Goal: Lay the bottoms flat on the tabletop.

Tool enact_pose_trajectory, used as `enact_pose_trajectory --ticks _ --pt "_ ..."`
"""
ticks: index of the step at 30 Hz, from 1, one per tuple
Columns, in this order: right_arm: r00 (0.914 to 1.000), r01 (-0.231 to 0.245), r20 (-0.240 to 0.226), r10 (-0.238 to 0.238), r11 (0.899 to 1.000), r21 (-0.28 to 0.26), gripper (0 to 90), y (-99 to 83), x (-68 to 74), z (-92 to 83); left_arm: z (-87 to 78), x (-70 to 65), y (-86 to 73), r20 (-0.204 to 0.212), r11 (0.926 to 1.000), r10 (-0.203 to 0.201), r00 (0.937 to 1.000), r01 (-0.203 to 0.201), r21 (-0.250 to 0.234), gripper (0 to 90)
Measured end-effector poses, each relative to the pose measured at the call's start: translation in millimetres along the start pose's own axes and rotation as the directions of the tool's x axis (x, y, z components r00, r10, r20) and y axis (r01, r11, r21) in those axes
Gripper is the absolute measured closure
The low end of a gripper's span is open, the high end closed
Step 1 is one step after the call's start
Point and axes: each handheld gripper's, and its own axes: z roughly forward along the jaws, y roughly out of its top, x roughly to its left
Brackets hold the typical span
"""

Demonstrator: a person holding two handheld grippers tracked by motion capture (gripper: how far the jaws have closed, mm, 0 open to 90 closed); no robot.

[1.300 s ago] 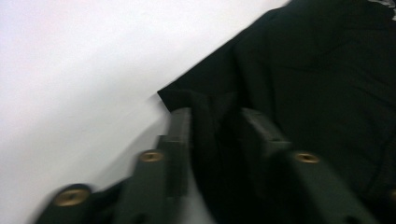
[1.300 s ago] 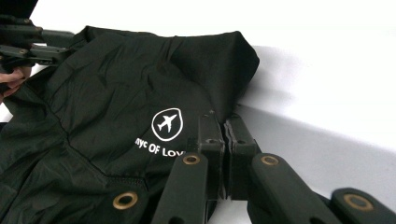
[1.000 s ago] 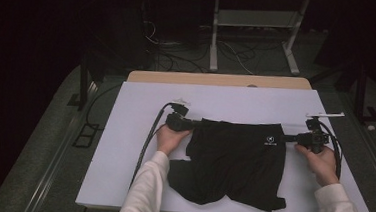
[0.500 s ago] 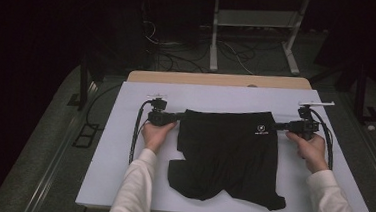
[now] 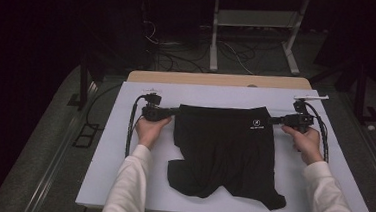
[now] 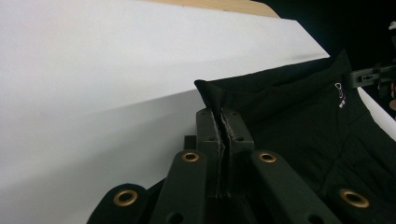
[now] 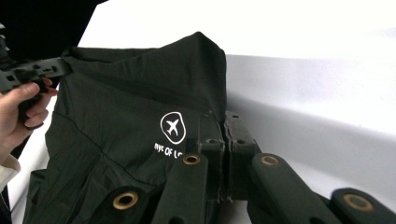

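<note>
sleeves of white fabric reach in from the near edge, and each hand holds a black two-jaw gripper at the far end of a pair of black fabric shorts with a small white aeroplane logo (image 5: 225, 151). the shorts lie on the white foam-like board covering the table (image 5: 123, 146), legs rumpled on the near side of the fingers, waistband drawn in a straight line between them. the left gripper (image 6: 223, 128) has its jaws pressed together on the left waistband corner, cloth bunching up just past the tips; the right gripper (image 7: 223, 128) is likewise clamped on the right corner, with the logo just beside its jaws. the step in hand looks like spreading the garment flat. to do it well, keep both pinches firm, pull outward evenly so the waistband stays taut and level, then lower it without letting either corner slip, since the near legs are still creased. beyond the fingers lie bare board and a wooden table edge (image 5: 218, 80).
</note>
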Motion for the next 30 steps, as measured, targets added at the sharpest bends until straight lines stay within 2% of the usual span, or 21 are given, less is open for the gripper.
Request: enact_pose_trajectory --ticks 5,10,14,17,24,30 --pt "0.9994 0.034 -0.011 -0.034 0.999 0.002 86.1 18.7 12.3 -2.7 -13.2 -4.1 17.3 -0.032 0.9993 0.036 0.9988 -0.037 -0.011 86.4" --pt "0.9973 0.073 -0.001 -0.073 0.997 0.005 86.1 42.5 27.0 -2.4 -29.2 -12.6 50.2 -0.055 0.995 0.081 0.9952 -0.084 -0.055 86.4" --pt "0.9957 0.093 -0.001 -0.093 0.996 -0.014 86.1 62.0 38.2 -3.3 -33.7 -13.4 69.3 -0.07 0.992 0.098 0.9927 -0.103 -0.073 86.5" --pt "0.996 0.089 -0.007 -0.089 0.995 -0.037 86.0 75.2 44.6 -6.4 -36.7 -14.6 81.3 -0.073 0.9906 0.106 0.9917 -0.112 -0.078 86.4" --pt "0.9942 0.108 0.001 -0.108 0.993 -0.043 86.1 98.8 58.5 -14.5 -48.6 -18.3 108.3 -0.082 0.9858 0.123 0.9889 -0.132 -0.104 86.4" --pt "0.9931 0.117 0.009 -0.117 0.992 -0.055 86.0 116.5 61.7 -12.7 -42.6 -13.3 128.1 -0.094 0.9855 0.116 0.9888 -0.127 -0.113 86.4"
